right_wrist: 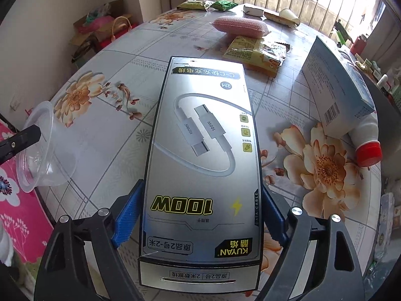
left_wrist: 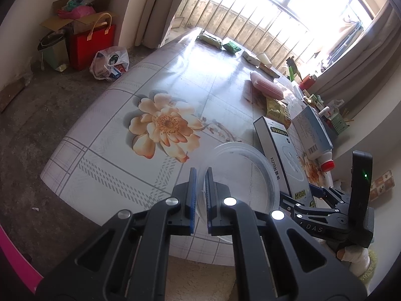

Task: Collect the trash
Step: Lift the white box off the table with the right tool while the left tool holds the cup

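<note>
My left gripper [left_wrist: 200,175] is shut on the rim of a clear plastic cup [left_wrist: 240,175], held above the near edge of the flower-print table [left_wrist: 125,130]. The cup also shows in the right wrist view [right_wrist: 42,148], with the left gripper's finger on its rim. My right gripper [right_wrist: 200,215] is shut on a long silver cable box [right_wrist: 203,150], its blue pads [right_wrist: 127,215] against both long sides. The box shows in the left wrist view [left_wrist: 283,158] beside the cup.
On the table lie a pink sponge [right_wrist: 240,26], a yellow snack wrapper [right_wrist: 255,52], a blue carton [right_wrist: 338,87] on a red-capped white bottle [right_wrist: 368,145], green wrappers [right_wrist: 210,5] and a paper cup [right_wrist: 289,16]. Bags and boxes [left_wrist: 82,37] stand on the floor by the wall.
</note>
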